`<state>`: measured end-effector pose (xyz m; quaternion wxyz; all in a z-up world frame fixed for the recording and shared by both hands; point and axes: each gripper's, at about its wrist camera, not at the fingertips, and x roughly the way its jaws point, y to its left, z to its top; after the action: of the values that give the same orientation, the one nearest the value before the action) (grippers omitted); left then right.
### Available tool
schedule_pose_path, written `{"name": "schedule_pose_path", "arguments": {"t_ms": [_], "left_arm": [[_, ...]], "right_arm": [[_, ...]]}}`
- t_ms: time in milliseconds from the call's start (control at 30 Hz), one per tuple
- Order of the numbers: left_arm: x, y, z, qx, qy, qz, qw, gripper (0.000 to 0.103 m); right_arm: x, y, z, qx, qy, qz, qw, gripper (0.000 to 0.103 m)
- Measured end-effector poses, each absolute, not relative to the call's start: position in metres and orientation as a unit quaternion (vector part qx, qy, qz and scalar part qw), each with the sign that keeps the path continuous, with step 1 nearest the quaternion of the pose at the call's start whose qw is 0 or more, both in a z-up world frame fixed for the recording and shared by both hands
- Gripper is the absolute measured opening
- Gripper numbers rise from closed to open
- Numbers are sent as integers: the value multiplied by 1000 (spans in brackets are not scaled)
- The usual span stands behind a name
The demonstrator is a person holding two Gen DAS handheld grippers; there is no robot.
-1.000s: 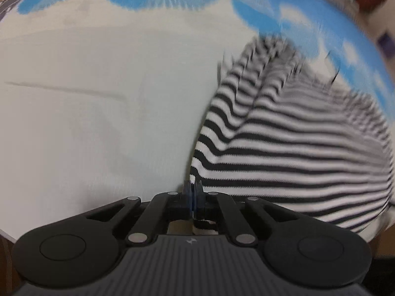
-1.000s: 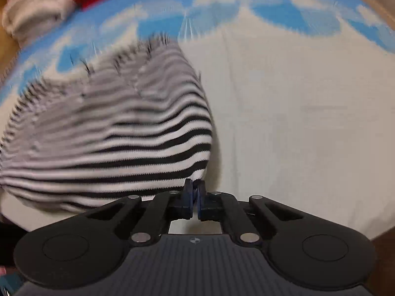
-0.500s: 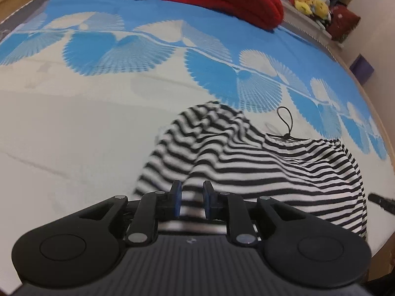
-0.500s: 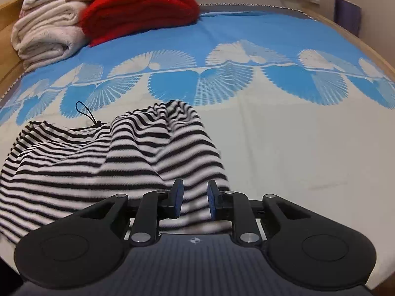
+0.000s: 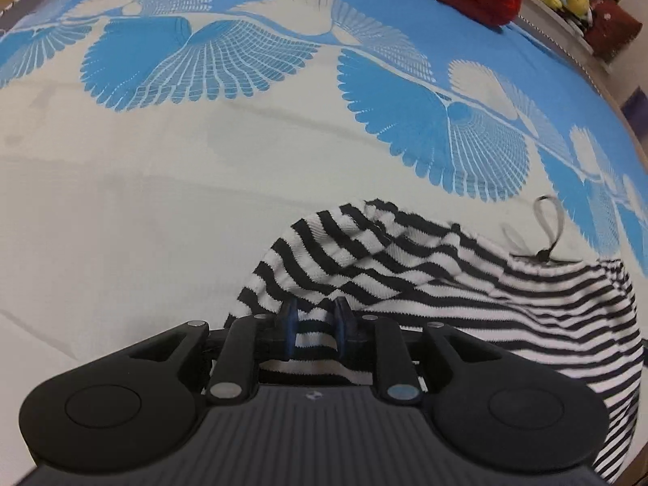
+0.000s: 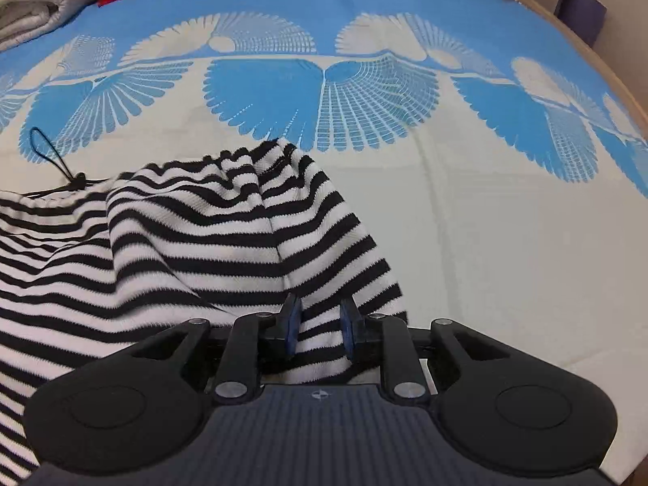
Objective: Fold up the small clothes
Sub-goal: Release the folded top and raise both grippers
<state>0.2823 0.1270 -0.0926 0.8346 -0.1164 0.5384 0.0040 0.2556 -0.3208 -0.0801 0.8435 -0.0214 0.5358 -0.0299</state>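
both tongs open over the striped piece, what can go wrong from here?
1. The striped garment lies bunched and wrinkled, so the fold may set crooked unless it is flattened.
2. Fabric sits between the open pads of the left tongs and right tongs; pulling away could snag and drag it.
3. The black drawstring loop trails onto the bedspread and may end up sticking out of the fold.

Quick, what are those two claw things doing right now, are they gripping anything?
Left gripper: open, holding nothing; the striped garment lies beneath it.
Right gripper: open, holding nothing, above the same garment.
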Motion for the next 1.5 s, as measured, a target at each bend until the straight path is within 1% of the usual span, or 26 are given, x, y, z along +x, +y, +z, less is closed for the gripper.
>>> {"name": "schedule_pose_path", "arguments": {"t_ms": [100,167,200,233,400,533,700,767,867,967,1067,1100,1133,1167,1233,1300,1500], "left_arm": [[278,126,-80,-106,531,3,841,21],[266,123,-63,-100,513,-3,853,24],[258,122,-54,-96,500,-7,861,30],[250,120,-45,-91,488,-10,868,35],[195,113,-5,-51,433,-22,900,35],[139,108,7,-39,413,-25,910,35],[71,107,-2,-63,394,-11,917,35],[56,111,-12,-94,404,-6,910,35],[49,121,-31,-156,436,8,886,35],[54,131,-44,-207,460,5,863,35],[57,136,-57,-248,478,10,843,36],[58,137,-60,-256,482,15,838,41],[58,139,-65,-266,488,20,831,48],[59,142,-70,-283,495,25,821,52],[60,149,-80,-321,508,31,799,65],[61,154,-90,-348,517,38,781,73],[69,170,-103,-396,495,64,771,73]], "right_arm": [[257,-314,-81,-41,532,-29,845,22],[256,-313,-79,-42,530,-31,846,22],[254,-313,-77,-38,528,-32,848,22],[251,-313,-74,-33,526,-31,849,22],[233,-322,-58,-20,518,-26,855,24],[204,-325,-39,-14,496,-15,868,25],[164,-331,-22,-26,478,-2,878,26],[147,-332,-14,-39,467,-1,884,26],[124,-335,2,-28,441,-6,897,27],[100,-334,9,4,434,1,901,28],[81,-323,12,0,425,9,905,28],[77,-319,12,-8,423,12,906,28],[73,-314,12,-19,419,15,908,28],[71,-309,12,-32,416,17,908,28],[67,-303,11,-56,411,20,910,28],[67,-303,10,-69,407,19,911,28],[71,-315,4,-51,415,0,908,28]]}}
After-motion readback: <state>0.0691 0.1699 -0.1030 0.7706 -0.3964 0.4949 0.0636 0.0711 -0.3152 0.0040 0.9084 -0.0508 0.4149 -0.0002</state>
